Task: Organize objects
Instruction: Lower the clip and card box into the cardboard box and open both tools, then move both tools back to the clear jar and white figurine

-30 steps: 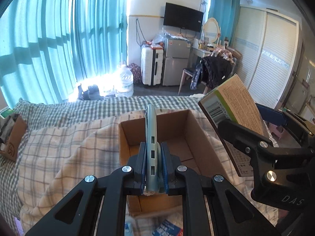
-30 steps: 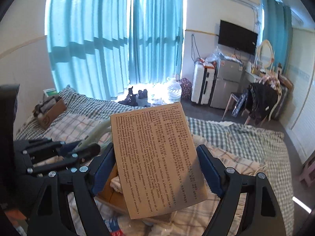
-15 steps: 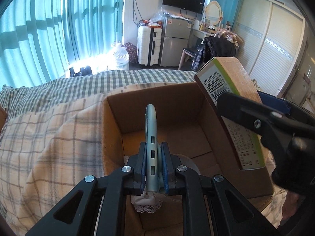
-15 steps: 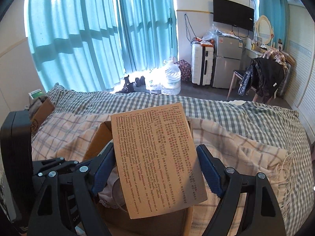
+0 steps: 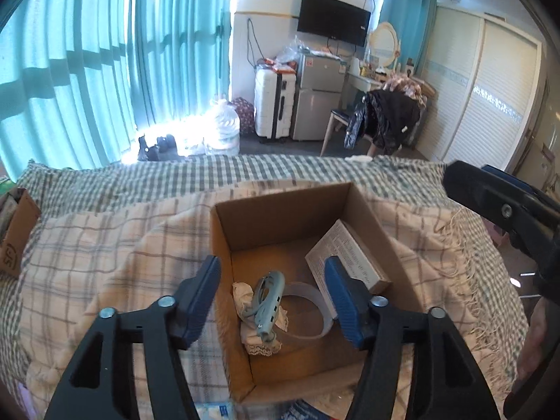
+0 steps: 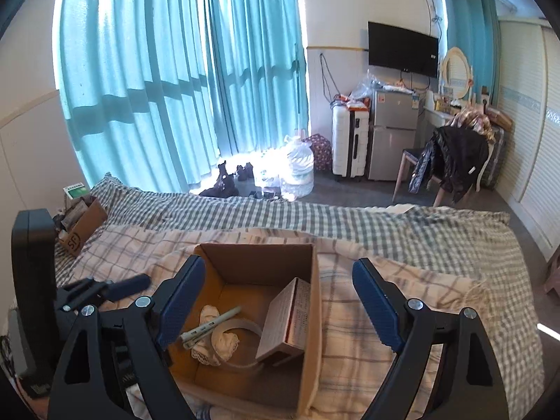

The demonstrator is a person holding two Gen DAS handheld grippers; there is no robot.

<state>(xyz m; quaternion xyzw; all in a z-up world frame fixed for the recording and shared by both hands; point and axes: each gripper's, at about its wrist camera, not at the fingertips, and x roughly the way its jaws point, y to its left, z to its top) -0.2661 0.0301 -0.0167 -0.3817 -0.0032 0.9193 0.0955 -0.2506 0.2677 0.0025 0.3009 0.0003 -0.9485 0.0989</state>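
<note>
An open cardboard box (image 5: 280, 199) (image 6: 259, 255) sits on the checked blanket. In it lie a pale blue clip (image 5: 267, 294) (image 6: 210, 325), a white lace cloth (image 5: 260, 344) (image 6: 217, 348) and a white band ring (image 5: 309, 309) (image 6: 245, 325). A printed brown carton (image 5: 350, 255) (image 6: 287, 322) leans against the box's right wall. My left gripper (image 5: 274, 301) hangs above the box, its jaws opening with nothing held between them. My right gripper (image 6: 280, 304) also hangs over the box, its jaws opening wide and empty. Each gripper shows in the other's view: the right (image 5: 497, 206), the left (image 6: 119, 287).
A smaller cardboard box (image 6: 82, 224) with odds and ends stands at the bed's far left. Blue packets (image 5: 217, 411) lie just in front of the big box. Beyond the bed are water jugs (image 6: 297, 168), a white suitcase (image 6: 350, 143) and a chair with a black jacket (image 6: 451, 161).
The left gripper let go of the blue clip and the right let go of the carton. Both things now lie in the box, and both grippers have drawn back from it.
</note>
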